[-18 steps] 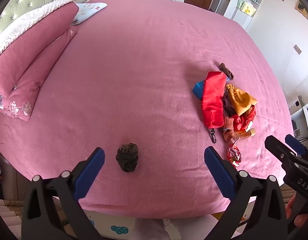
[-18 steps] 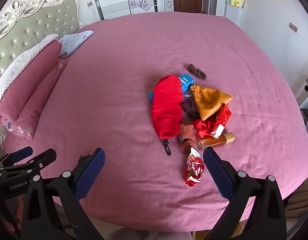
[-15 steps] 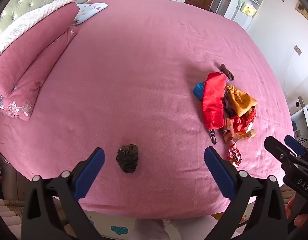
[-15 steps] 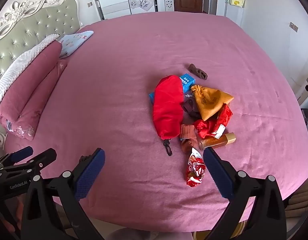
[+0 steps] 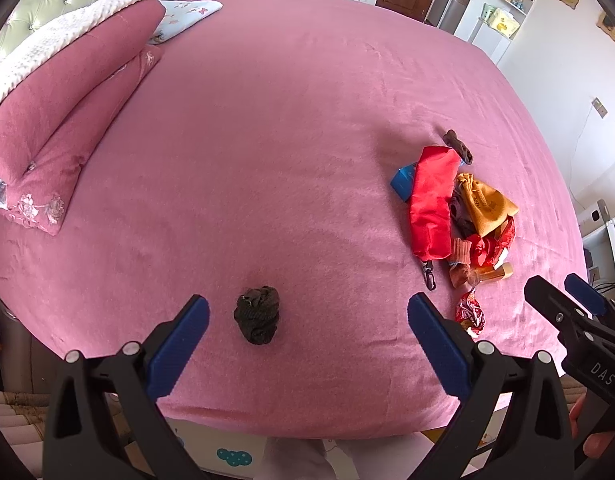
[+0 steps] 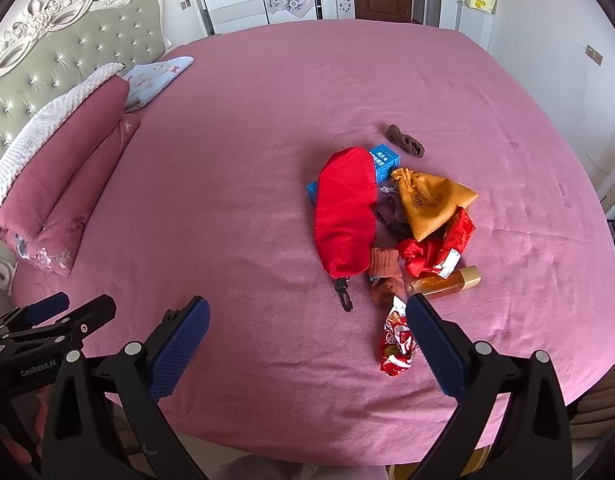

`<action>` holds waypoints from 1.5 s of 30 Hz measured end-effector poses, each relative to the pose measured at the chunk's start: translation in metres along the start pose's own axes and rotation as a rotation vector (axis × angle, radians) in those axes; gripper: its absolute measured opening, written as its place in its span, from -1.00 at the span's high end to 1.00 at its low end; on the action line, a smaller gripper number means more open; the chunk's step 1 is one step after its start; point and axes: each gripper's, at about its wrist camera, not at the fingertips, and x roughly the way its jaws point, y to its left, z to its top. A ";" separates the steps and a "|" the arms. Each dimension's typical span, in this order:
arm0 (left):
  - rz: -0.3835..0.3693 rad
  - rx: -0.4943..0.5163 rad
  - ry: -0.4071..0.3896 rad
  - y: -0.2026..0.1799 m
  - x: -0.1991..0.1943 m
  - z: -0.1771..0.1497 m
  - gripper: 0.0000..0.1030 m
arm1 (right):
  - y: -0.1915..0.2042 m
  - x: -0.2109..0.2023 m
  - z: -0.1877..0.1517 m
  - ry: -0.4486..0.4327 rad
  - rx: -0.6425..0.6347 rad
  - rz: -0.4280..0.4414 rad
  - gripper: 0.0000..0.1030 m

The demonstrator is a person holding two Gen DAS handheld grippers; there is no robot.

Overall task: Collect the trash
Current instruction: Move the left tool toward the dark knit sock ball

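Your left gripper (image 5: 307,316) hangs with its ridged blue pads spread wide and empty; a crumpled dark knit wad (image 5: 257,314) lies on the fuzzy pink bedspread (image 5: 267,140) between them. Your right gripper (image 6: 307,320) is equally wide apart and holds nothing; its right pad overlaps a crinkly red foil wrapper (image 6: 395,344). Just beyond sits the heap: a smooth red nylon pouch (image 6: 345,216) with a dark clip, a rust ribbed sock (image 6: 385,276), an amber bottle (image 6: 443,284), a mustard velvet drawstring bag (image 6: 429,200) and a blue carton (image 6: 383,162). Farther off lies a twisted brown sock (image 6: 405,141).
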 end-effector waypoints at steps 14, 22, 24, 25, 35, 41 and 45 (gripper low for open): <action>0.002 -0.029 0.031 0.008 0.016 -0.006 -0.92 | 0.007 0.015 -0.003 0.028 -0.064 -0.059 -0.84; -0.002 -0.043 0.040 0.010 0.024 -0.004 -0.92 | 0.008 0.024 -0.002 0.052 -0.048 -0.032 -0.84; 0.000 -0.044 0.039 0.011 0.025 -0.004 -0.92 | 0.008 0.024 0.000 0.046 -0.049 -0.031 -0.84; 0.000 -0.045 0.040 0.011 0.025 -0.005 -0.92 | 0.008 0.024 0.000 0.045 -0.051 -0.032 -0.84; 0.010 -0.073 0.064 0.018 0.040 -0.004 -0.92 | 0.003 0.036 0.003 0.012 -0.064 -0.055 -0.84; 0.014 -0.093 0.111 0.026 0.064 -0.011 -0.92 | 0.003 0.059 -0.006 0.061 -0.075 -0.057 -0.84; 0.042 -0.113 0.163 0.033 0.090 -0.018 -0.92 | 0.005 0.080 -0.013 0.087 -0.097 -0.064 -0.84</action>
